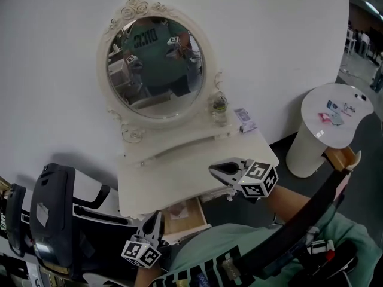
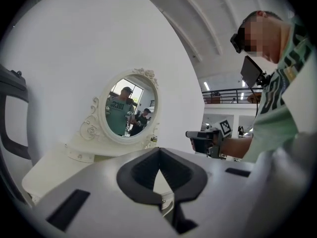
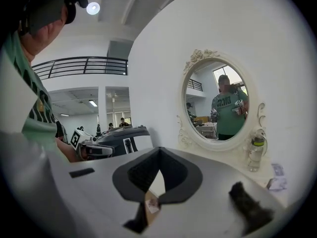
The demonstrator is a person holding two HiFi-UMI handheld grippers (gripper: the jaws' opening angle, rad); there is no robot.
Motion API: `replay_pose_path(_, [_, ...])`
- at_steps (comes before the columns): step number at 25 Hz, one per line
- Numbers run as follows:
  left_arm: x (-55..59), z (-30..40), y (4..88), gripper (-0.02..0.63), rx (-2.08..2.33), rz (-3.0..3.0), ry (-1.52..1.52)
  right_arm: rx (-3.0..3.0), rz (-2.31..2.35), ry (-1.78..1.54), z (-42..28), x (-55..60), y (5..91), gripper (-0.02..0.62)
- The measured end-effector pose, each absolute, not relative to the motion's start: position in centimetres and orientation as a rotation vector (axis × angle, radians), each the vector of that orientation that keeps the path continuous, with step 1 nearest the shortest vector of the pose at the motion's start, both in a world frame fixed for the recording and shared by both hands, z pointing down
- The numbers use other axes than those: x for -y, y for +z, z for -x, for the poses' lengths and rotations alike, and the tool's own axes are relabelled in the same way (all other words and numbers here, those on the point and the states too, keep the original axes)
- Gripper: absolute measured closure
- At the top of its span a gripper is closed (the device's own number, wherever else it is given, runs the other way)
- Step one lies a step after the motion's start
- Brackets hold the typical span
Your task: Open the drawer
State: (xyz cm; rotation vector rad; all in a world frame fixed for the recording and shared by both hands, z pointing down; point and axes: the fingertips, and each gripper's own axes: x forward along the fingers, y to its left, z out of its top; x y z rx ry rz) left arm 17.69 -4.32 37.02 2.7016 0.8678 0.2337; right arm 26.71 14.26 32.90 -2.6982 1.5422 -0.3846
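Observation:
A white vanity table (image 1: 179, 178) with an oval mirror (image 1: 155, 64) stands against the wall. Under its front edge a drawer (image 1: 187, 220) stands pulled out, its brown inside showing. My left gripper (image 1: 158, 215) hovers at the drawer's left side, jaws together and empty, and points toward the table (image 2: 44, 172). My right gripper (image 1: 214, 170) is shut and empty above the table's front right part. In the left gripper view the closed jaws of the left gripper (image 2: 158, 150) face the mirror; the right gripper (image 3: 158, 150) looks the same in its own view.
A clear bottle (image 1: 219, 107) and a small printed card (image 1: 245, 119) sit at the back right of the vanity top. A round white side table (image 1: 335, 115) with small items stands to the right. A dark chair (image 1: 54, 220) is close on the left.

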Motion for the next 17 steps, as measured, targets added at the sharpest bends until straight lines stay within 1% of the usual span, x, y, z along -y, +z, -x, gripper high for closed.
replay_pose_path(17, [4.9,-17.9,37.4,0.597,-0.87,-2.723,0.25,-1.564,2.703,-0.346,-27.1,-13.5,33.0,0.592])
